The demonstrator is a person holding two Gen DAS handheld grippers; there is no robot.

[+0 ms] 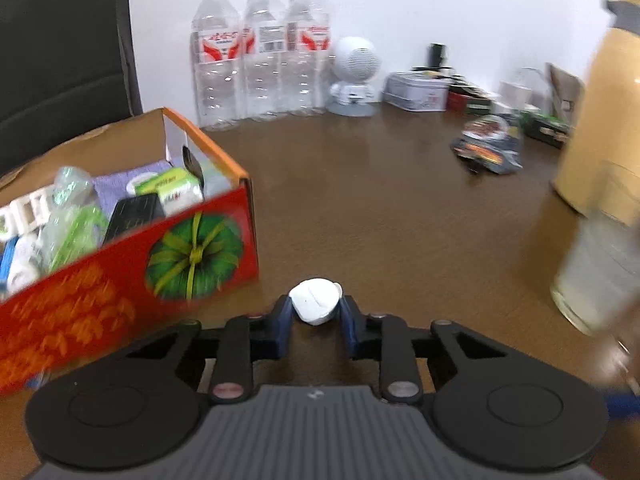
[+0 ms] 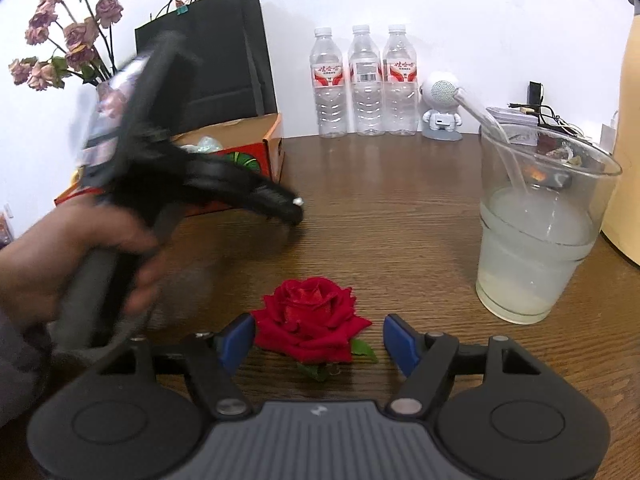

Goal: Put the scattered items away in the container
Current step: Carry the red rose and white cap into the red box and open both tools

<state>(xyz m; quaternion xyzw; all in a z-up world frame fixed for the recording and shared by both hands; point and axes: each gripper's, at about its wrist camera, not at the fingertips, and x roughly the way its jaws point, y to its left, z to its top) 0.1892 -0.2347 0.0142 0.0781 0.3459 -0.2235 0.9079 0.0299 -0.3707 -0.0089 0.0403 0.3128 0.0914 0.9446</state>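
Rose [image 2: 310,320] dead ahead between wide right gripper [image 2: 319,338] pads, untouched; left gripper [image 1: 316,318] clamped on white lump [image 1: 315,300], box [image 1: 132,248] just left.

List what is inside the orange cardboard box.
The orange cardboard box holds a black case, a green-and-white carton, a lilac cloth and clear wrapping. Anything beneath them is covered.

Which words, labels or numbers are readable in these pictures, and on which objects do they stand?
No text can be read with certainty.
Water bottles: red-and-white labels with characters and a barcode, too small to read.
Red box: orange marks on its side, blurred; beside them a green fruit picture.
Dark snack packet: print blurred.
Tin: print too small.
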